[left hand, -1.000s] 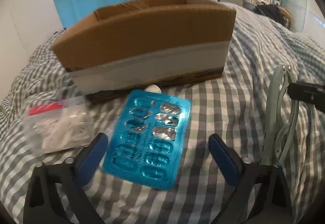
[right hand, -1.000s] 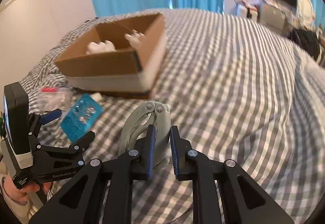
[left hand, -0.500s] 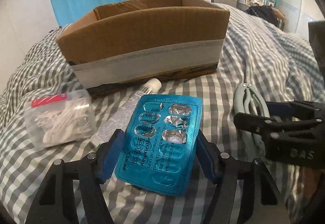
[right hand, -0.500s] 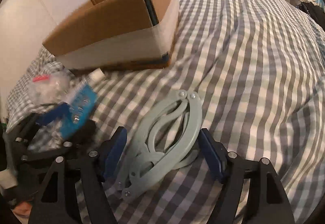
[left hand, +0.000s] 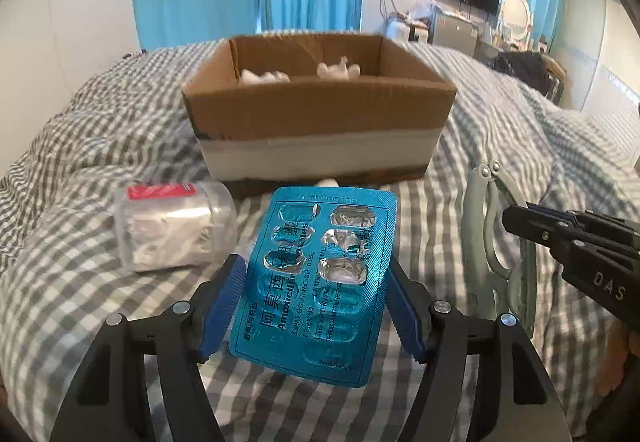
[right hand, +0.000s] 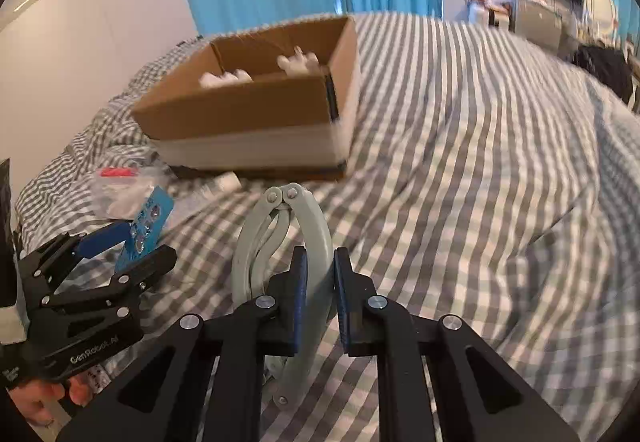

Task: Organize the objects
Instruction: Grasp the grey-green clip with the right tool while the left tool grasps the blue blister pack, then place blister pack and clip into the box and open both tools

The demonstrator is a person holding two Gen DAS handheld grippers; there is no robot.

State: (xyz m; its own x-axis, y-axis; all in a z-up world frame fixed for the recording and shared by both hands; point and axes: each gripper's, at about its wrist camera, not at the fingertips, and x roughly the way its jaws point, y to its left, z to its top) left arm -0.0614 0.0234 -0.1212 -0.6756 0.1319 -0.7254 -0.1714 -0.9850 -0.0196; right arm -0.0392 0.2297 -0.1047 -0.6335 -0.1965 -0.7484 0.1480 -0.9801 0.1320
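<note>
You hold two sets of tongs over a bed [right hand: 460, 145] covered in a grey-and-white checked cover. Your left tongs [left hand: 316, 302] pinch a teal blister pack [left hand: 320, 282] by its long edges, tilted up off the cover. Several of its pockets are torn open and show crumpled foil; the rest look sealed, with printed text running down the foil.

Your right tongs [right hand: 320, 296] are pressed onto one arm of a pale grey-green folding hanger [right hand: 280, 242], a looped plastic piece with two rivets at its far end. It seems raised at the gripped end, though whether its lower tip touches the cover cannot be told.

Beyond both, an open cardboard box [left hand: 316, 113] sits on the bed, brown above, with a white band around its lower half. Inside, a few white items [left hand: 338, 67] show against the back wall, too blurred to identify.

As a judgement, the sorting is partly done: some things are in the box, and two are gripped but not yet carried over. On the cover near the box there is also a clear plastic tub [left hand: 172, 226] with a red label, lying on its side with white contents, and a small white-capped tube [left hand: 329, 182], mostly hidden behind the blister pack.
</note>
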